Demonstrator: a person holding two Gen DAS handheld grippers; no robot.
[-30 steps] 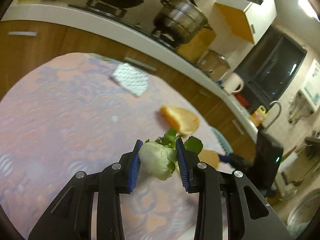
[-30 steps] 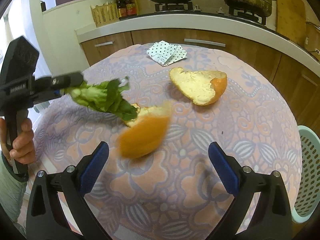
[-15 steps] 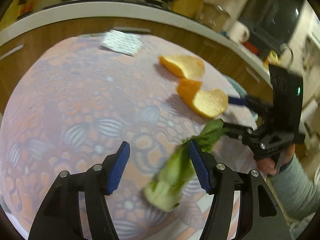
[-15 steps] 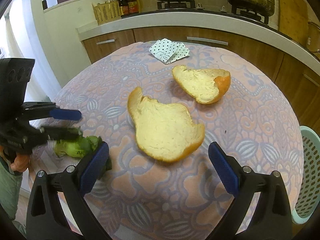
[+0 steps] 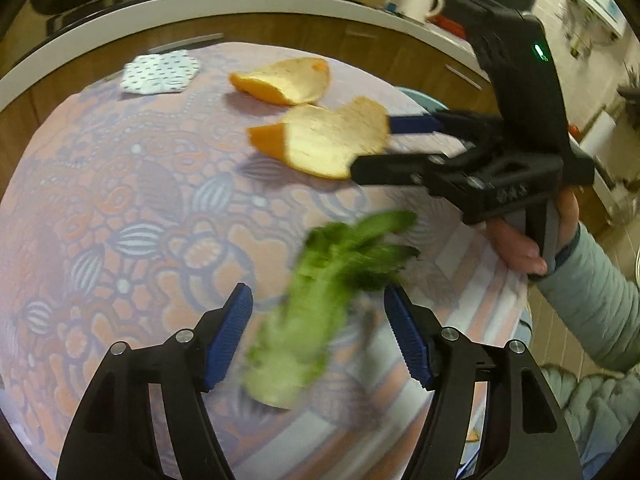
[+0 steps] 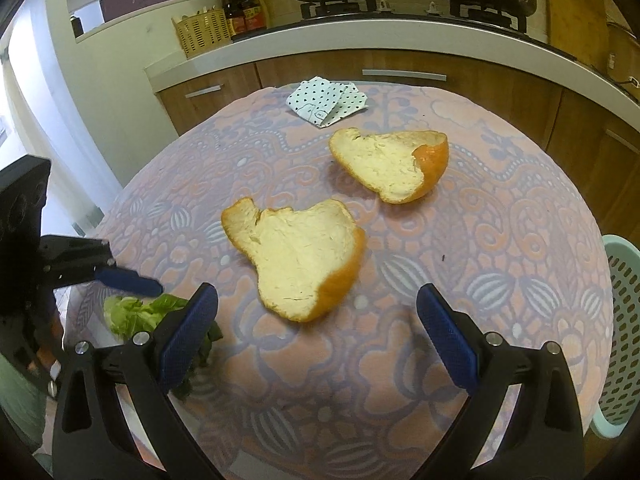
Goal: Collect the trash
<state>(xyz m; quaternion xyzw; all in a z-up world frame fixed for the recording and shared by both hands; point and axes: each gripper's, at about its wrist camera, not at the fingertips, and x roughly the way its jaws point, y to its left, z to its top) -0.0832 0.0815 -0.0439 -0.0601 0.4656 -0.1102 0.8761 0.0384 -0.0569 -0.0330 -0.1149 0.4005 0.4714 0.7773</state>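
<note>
A green leafy vegetable scrap (image 5: 316,320) shows blurred and loose between the widening jaws of my left gripper (image 5: 316,296); the blue pads do not touch it. In the right wrist view it (image 6: 136,314) sits at the table's left edge, under a left fingertip (image 6: 128,280). Two orange peels lie pith up: a near one (image 6: 296,248) and a far one (image 6: 384,164). My right gripper (image 6: 317,294) hovers open over the near peel (image 5: 328,140), holding nothing. A dotted paper napkin (image 6: 326,100) lies at the far edge.
A patterned cloth covers the round table (image 6: 500,220). A pale green perforated basket (image 6: 620,320) stands beyond the right edge. Behind runs a kitchen counter (image 6: 400,44) with a stove, pan and pot. A hand and grey sleeve (image 5: 580,292) hold the right gripper.
My left gripper let go of the vegetable, its jaws spread, and it rolled and swung toward the table's edge. The near orange peel dropped and settled flat. The right gripper stayed put.
</note>
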